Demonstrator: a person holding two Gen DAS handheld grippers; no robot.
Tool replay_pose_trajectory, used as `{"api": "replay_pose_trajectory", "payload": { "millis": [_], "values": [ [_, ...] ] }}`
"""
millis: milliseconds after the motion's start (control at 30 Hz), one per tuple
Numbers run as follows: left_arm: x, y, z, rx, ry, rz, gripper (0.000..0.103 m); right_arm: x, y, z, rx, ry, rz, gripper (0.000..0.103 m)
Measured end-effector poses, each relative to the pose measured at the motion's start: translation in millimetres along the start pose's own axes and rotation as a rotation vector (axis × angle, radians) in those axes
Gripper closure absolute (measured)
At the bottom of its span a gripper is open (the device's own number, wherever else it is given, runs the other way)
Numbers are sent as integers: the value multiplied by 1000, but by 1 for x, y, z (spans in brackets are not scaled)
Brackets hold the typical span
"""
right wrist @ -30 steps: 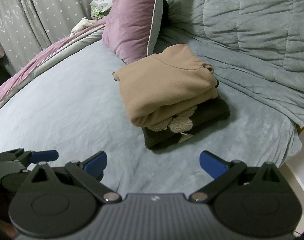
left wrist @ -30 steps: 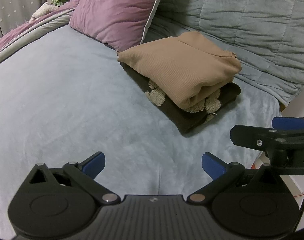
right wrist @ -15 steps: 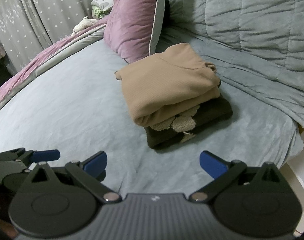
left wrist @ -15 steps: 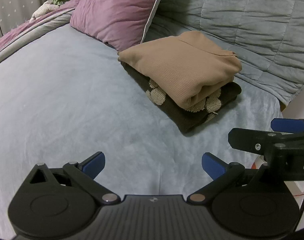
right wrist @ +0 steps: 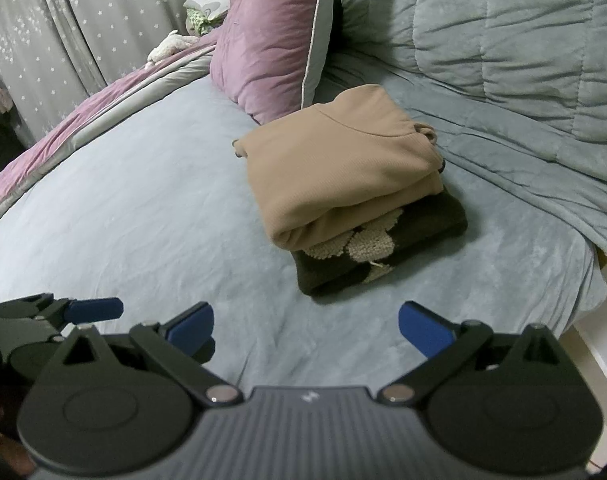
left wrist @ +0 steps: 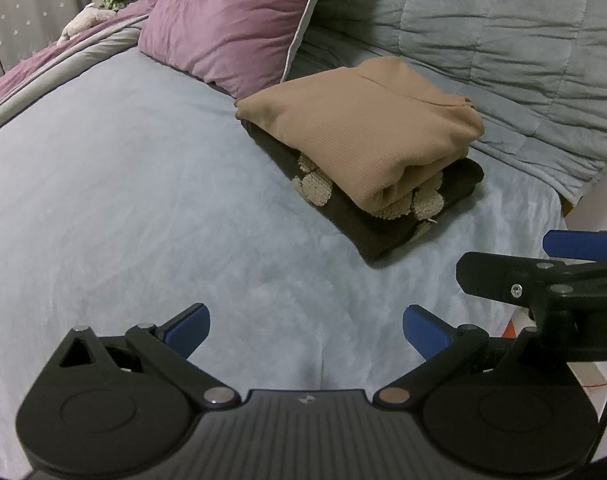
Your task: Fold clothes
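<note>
Almost nothing has shifted in the last second: my left gripper (left wrist: 305, 330) and right gripper (right wrist: 305, 328) still hover wide and empty, short of the tan sweater (right wrist: 339, 172) stacked on the dark sweater (right wrist: 419, 236) beside the pink pillow (right wrist: 275, 36). Folding looks finished.

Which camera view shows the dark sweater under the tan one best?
The right wrist view: the dark knitted sweater with beige flowers shows its whole front fold under the tan folded sweater. The left wrist view shows mostly one corner.

free: bedsheet (left wrist: 143, 208) ahead, left | blocked: folded stack (left wrist: 367, 148), pillow (left wrist: 231, 24)
</note>
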State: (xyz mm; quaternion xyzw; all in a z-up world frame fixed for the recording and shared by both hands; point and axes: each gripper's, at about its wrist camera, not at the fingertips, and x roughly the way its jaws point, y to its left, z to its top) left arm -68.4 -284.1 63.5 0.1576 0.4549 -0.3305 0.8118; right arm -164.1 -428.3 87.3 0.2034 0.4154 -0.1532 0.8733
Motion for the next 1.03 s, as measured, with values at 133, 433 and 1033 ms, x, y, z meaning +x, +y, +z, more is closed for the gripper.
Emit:
{"api": "replay_pose_trajectory", "payload": {
  "millis": [133, 433, 1033],
  "values": [
    [0, 0, 0, 2, 2, -1, 0, 0, 1, 0, -2, 1, 0, 0],
    [0, 3, -1, -6, 5, -19, 0, 1, 2, 0, -3, 5, 0, 0],
    [-1, 18, -2, -40, -9, -40, 0, -1, 10, 1, -16, -13, -17, 0]
  ]
}}
